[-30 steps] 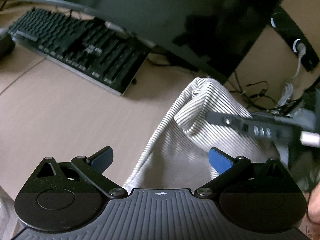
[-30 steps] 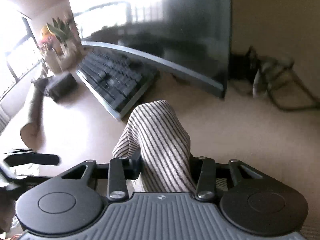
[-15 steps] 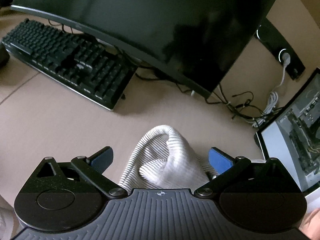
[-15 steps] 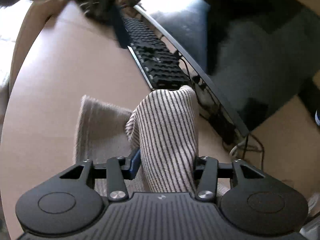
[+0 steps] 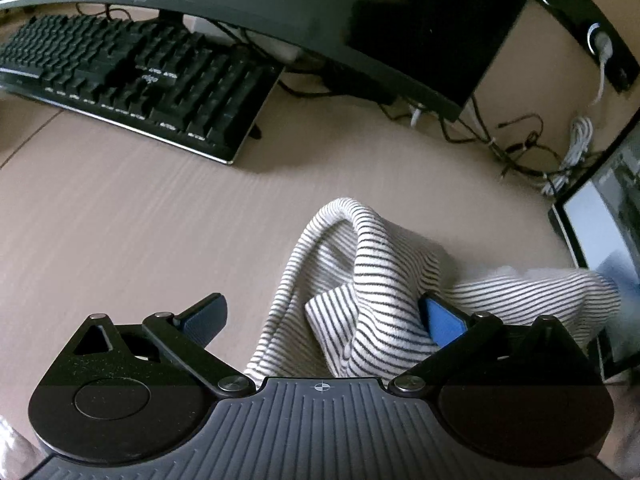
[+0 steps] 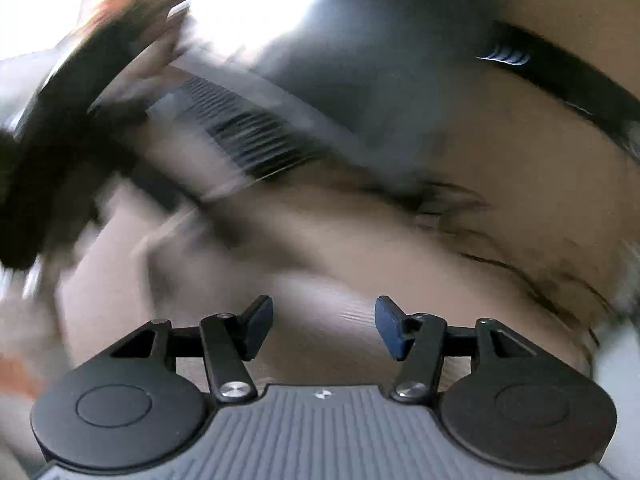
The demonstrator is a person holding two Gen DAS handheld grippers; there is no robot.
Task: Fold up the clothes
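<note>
The striped top (image 5: 384, 280) lies bunched at lower right, its long axis seemingly running toward the right edge. The left gripper (image 5: 324, 316) stands wide, cloth between its fingers ungripped. The right gripper (image 6: 324, 328) is opening, empty, over blurred desk (image 6: 360, 240).

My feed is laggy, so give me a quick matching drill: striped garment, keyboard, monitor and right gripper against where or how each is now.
Things:
1. striped garment
2. keyboard
3. monitor
4. right gripper

States:
A. jaws opening, nothing between them
B. black, flat on the desk at upper left
C. bunched on the desk between the open left gripper fingers
D. dark screen along the top

Pairs: 1-C, 2-B, 3-D, 4-A
</note>
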